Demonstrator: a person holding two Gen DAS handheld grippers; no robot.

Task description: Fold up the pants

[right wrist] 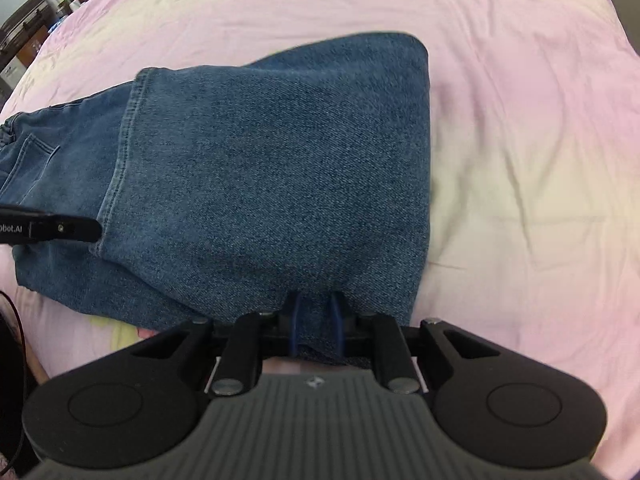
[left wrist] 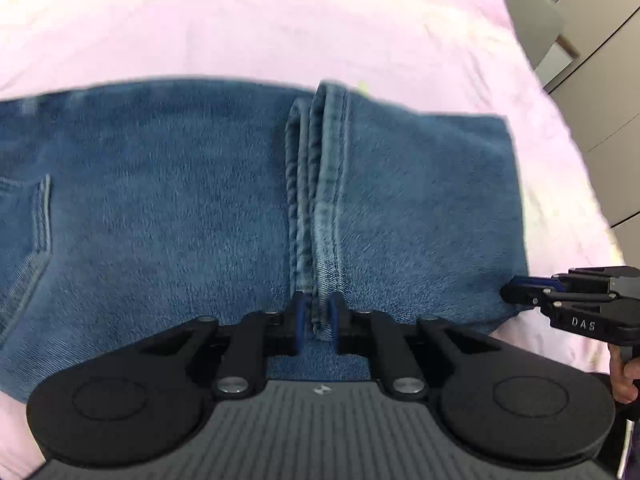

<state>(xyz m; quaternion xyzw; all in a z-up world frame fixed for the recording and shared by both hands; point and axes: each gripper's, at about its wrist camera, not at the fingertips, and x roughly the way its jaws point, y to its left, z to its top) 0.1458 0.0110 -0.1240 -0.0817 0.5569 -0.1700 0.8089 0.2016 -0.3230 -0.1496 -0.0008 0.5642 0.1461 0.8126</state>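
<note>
1. The left gripper [left wrist: 316, 322] has its jaws drawn narrow on the stacked leg hems of the pants [left wrist: 160, 208] — several layers of stitched edge stand up between the blue pads.
2. The right gripper [right wrist: 316, 326] is likewise nipped close on a bunch of denim at the near edge of the folded-over leg section; in the left wrist view it shows at the far right corner of the cloth, a hand [left wrist: 624, 380] on its handle.
3. The pants lie on a pink bedsheet [right wrist: 520, 120], already doubled over once: the leg panel sits on top, with the back pocket [left wrist: 36, 216] and waist end stretching away to the left.
4. Handling, as I judge it — denim is fairly heavy and limp, yet holds a crease. It should not slip from the pads, though thick hems may spring loose from a shallow bite.
5. Best hold: the seamed hems and the fold's corners, both near-edge points lifted together so the layers stay aligned.
</note>
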